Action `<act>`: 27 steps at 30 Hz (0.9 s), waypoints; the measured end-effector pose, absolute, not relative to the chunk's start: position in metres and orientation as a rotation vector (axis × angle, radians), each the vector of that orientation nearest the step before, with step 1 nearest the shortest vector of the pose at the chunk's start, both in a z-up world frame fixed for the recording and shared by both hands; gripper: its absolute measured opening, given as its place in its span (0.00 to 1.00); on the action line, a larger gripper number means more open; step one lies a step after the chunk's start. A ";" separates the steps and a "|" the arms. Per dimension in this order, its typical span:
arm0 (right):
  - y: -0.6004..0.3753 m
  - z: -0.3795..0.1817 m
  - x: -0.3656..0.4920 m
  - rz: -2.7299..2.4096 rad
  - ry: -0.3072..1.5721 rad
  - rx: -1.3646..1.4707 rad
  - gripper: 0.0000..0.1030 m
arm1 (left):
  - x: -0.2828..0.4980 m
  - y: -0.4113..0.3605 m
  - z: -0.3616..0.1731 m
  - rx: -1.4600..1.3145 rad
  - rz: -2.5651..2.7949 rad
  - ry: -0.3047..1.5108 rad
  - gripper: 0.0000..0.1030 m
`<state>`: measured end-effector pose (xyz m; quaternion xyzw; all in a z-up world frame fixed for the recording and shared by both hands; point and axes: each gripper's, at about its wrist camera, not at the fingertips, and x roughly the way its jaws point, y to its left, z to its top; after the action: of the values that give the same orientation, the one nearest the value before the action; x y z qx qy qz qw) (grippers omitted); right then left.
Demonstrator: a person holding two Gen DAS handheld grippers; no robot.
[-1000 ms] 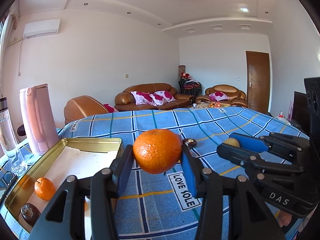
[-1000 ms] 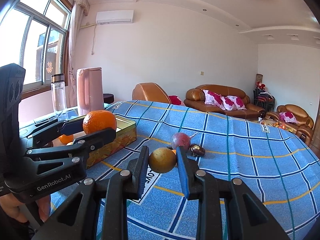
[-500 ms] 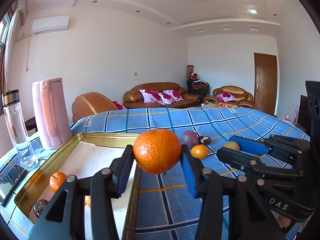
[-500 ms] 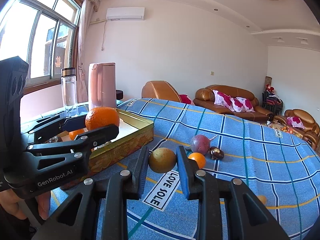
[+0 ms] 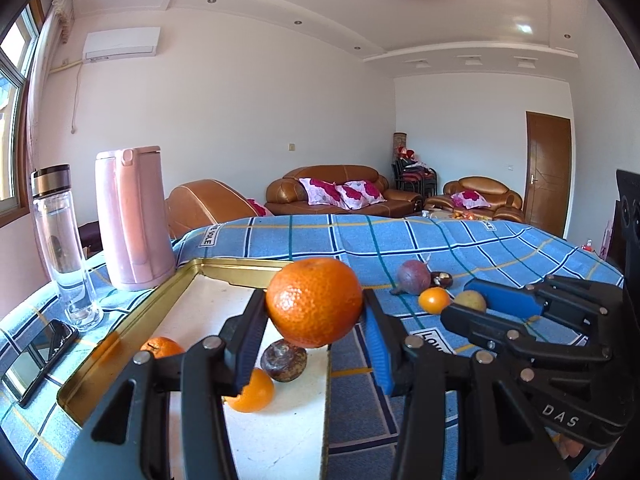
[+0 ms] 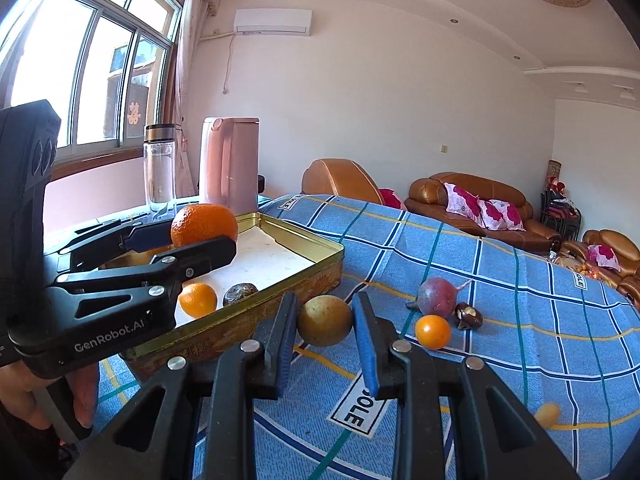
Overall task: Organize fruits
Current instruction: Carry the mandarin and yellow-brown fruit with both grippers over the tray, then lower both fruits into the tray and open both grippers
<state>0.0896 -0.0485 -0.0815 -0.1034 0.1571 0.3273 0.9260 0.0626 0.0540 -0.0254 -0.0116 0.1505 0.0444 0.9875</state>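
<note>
Orange (image 5: 314, 302) carried over tin (image 5: 132, 322), three fruits inside

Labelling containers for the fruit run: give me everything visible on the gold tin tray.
The gold tin tray is a shallow rectangular metal tin, shiny gold on its rim and inner walls, with a patterned gold outer side. A white lining covers its floor. It sits flat on the blue checked cloth, near the pink jug. Inside lie two small oranges and a dark brown fruit. The left claw holds a large orange above its near end, not touching the tray.
</note>
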 end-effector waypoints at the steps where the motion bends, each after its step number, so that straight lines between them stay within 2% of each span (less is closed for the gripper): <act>1: -0.045 -0.082 0.089 0.676 0.322 -0.216 0.29 | 0.062 0.057 -0.026 -0.027 0.092 0.303 0.47; 27: 0.021 -0.078 0.078 0.801 0.321 -0.282 0.29 | 0.052 0.111 -0.030 -0.075 0.201 0.336 0.47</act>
<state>0.0780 0.0215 -0.0783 -0.1362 0.1549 0.3871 0.8987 0.0522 0.1113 -0.0304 -0.0373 0.1667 0.1000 0.9802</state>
